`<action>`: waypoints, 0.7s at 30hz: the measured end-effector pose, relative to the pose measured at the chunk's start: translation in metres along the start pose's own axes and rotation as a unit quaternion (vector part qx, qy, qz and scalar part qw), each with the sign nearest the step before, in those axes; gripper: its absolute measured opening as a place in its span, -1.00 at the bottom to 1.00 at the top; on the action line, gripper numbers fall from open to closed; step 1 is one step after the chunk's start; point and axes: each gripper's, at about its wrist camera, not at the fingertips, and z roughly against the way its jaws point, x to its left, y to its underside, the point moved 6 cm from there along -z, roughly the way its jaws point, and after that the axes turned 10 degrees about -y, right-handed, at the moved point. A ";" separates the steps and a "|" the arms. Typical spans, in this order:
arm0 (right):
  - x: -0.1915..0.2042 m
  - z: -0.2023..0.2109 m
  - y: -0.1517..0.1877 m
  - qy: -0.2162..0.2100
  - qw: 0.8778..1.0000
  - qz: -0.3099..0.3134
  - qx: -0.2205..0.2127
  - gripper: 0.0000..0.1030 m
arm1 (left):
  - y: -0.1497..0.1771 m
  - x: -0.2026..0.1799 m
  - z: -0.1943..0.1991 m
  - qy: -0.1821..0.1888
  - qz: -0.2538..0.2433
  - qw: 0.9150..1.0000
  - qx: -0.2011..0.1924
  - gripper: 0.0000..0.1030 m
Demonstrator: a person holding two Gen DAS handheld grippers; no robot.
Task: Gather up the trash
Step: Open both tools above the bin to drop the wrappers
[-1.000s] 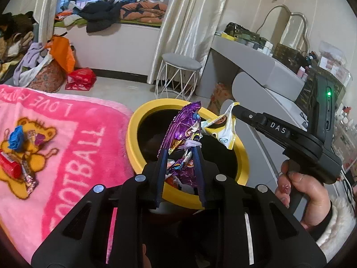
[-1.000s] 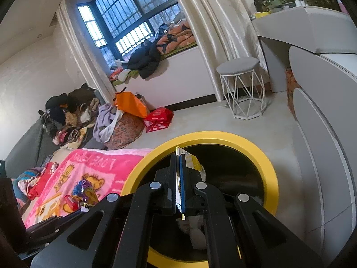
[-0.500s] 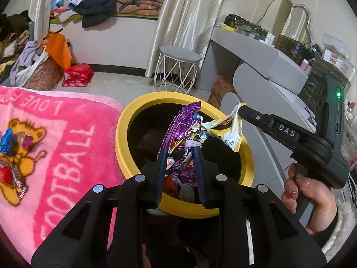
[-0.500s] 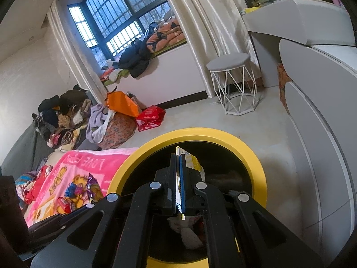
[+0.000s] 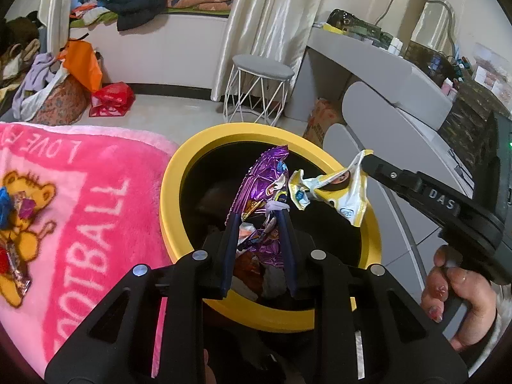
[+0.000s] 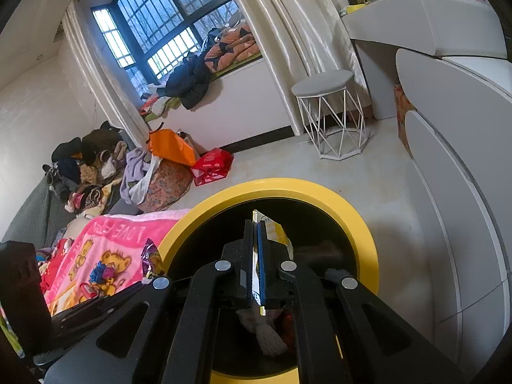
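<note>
Left gripper [image 5: 257, 220] pinching purple foil wrapper [image 5: 262, 185] above yellow-rimmed bin [image 5: 198, 147] | right gripper [image 6: 256, 224] pressed tight on yellow-white wrapper [image 5: 332, 192], also over bin mouth | bin already has trash inside | more wrappers [image 5: 12, 204] lie on pink blanket [image 5: 96, 192] beside bin

There are two hand-held grippers, the left hand-held gripper [image 5: 257, 220] and the right hand-held gripper [image 6: 256, 224]. There are two wrappers up in the air, one purple wrapper [image 5: 265, 176] and one yellow wrapper [image 5: 332, 188]. There is one yellow bin [image 5: 192, 160], one pink blanket [image 5: 89, 192], and one stool [image 5: 262, 67].
</note>
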 end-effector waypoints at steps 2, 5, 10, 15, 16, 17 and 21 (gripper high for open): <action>-0.001 -0.001 0.001 0.001 1.000 -0.002 0.000 -0.94 | -0.001 0.001 -0.002 0.001 0.001 1.000 0.001 -0.59; -0.006 0.001 0.001 0.007 1.000 -0.014 -0.002 -0.83 | -0.003 0.005 0.000 -0.004 0.007 1.000 -0.002 -0.27; -0.010 0.004 0.001 0.011 1.000 -0.024 -0.012 -0.22 | -0.002 0.014 0.011 -0.008 0.034 0.999 -0.015 0.38; -0.002 0.003 0.003 0.016 1.000 -0.008 -0.009 -0.09 | 0.001 0.027 0.026 -0.016 0.057 0.998 -0.028 0.79; 0.001 0.002 0.003 0.016 1.000 -0.002 -0.008 -0.07 | 0.001 0.030 0.028 -0.020 0.059 0.998 -0.030 0.79; 0.003 0.002 0.004 0.016 1.000 0.002 -0.008 -0.02 | 0.002 0.033 0.031 -0.024 0.062 0.997 -0.032 0.79; 0.015 0.001 0.004 0.012 1.000 0.021 -0.006 0.07 | 0.003 0.045 0.041 -0.037 0.073 0.996 -0.040 0.79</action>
